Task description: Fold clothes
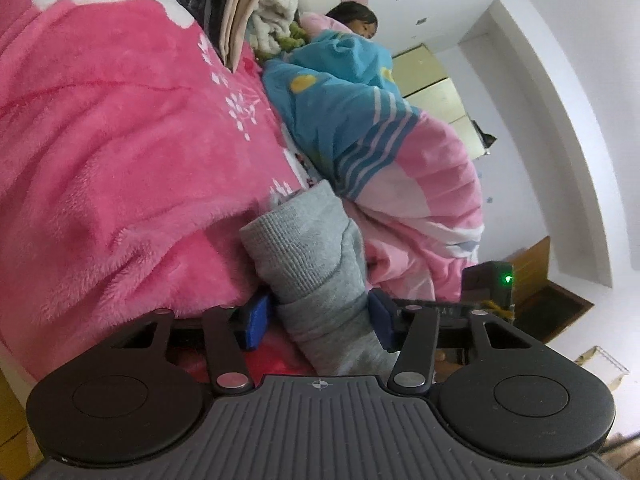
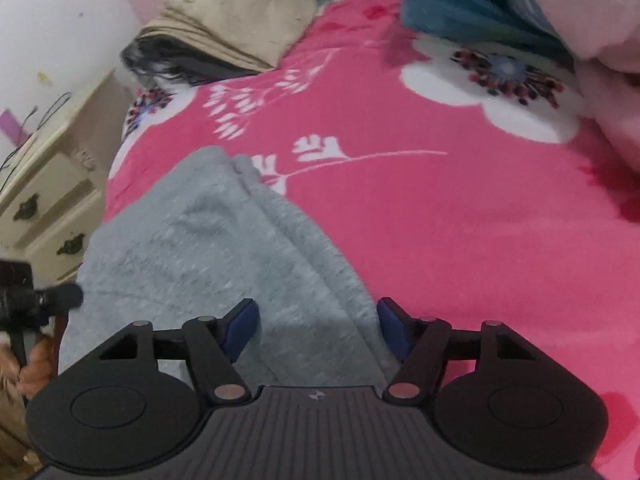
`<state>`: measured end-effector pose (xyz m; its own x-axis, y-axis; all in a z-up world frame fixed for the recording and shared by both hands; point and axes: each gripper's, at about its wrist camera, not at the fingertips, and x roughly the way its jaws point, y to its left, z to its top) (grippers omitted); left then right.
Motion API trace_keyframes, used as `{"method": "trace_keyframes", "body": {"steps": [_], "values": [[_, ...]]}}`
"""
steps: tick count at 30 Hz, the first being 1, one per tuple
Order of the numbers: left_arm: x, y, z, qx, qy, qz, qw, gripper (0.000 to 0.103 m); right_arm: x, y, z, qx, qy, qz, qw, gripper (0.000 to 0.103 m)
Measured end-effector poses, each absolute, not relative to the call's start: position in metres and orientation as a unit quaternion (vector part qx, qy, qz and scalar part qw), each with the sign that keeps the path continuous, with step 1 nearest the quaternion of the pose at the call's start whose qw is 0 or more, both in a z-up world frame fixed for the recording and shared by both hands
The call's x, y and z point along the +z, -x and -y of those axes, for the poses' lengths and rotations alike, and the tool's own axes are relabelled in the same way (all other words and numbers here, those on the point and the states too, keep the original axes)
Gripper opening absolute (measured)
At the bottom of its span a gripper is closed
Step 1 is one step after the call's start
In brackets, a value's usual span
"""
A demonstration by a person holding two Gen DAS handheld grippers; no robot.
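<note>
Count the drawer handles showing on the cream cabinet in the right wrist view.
2. The upper dark handle sits on the upper drawer front of the cream cabinet; the lower dark handle sits on the drawer beneath. Others may be hidden behind the grey garment.

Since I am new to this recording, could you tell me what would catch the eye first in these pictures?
The bright pink floral blanket fills most of both views. On it lies a grey knitted garment, a bunched part of which sits between the fingers of the left gripper, while the right gripper hangs over it with its jaws apart. Behind, a person lies under a blue and pink quilt.
</note>
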<state>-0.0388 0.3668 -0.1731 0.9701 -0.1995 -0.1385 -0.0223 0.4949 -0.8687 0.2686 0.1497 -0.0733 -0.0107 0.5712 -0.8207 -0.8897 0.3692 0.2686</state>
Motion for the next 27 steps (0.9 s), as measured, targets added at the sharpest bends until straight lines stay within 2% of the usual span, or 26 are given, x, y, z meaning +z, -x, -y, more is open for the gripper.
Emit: {"method": "trace_keyframes", "body": {"steps": [3,6,8,9,10,11,12,18,27], "values": [[-0.173,0.038,-0.366,-0.052,0.495,-0.108,0.861,0.049,-0.070,-0.272,-0.147,0.536,0.168,-0.468,0.682,0.061],[-0.173,0.038,-0.365,-0.047,0.493,-0.106,0.862,0.048,-0.071,-0.282,-0.147,0.525,0.140,-0.476,0.691,0.061],[-0.171,0.038,-0.363,-0.039,0.487,-0.104,0.866,0.044,-0.074,-0.276,-0.150,0.527,0.141,-0.470,0.694,0.062],[-0.167,0.038,-0.360,-0.034,0.477,-0.103,0.872,0.040,-0.076,-0.274,-0.151,0.529,0.141,-0.467,0.695,0.058],[-0.164,0.039,-0.358,-0.029,0.465,-0.100,0.879,0.036,-0.076,-0.270,-0.152,0.530,0.141,-0.462,0.697,0.041],[-0.159,0.039,-0.354,-0.024,0.449,-0.096,0.888,0.035,-0.073,-0.266,-0.153,0.531,0.143,-0.453,0.702,0.031],[-0.153,0.040,-0.351,-0.020,0.434,-0.091,0.896,0.033,-0.069,-0.262,-0.154,0.531,0.146,-0.443,0.708,0.012],[-0.139,0.039,-0.347,-0.014,0.410,-0.059,0.910,0.029,-0.042,-0.248,-0.146,0.523,0.144,-0.389,0.745,0.009],[-0.124,0.018,-0.371,-0.022,0.415,-0.029,0.909,0.027,-0.028,-0.264,-0.161,0.505,0.117,-0.372,0.770,0.009]]}}
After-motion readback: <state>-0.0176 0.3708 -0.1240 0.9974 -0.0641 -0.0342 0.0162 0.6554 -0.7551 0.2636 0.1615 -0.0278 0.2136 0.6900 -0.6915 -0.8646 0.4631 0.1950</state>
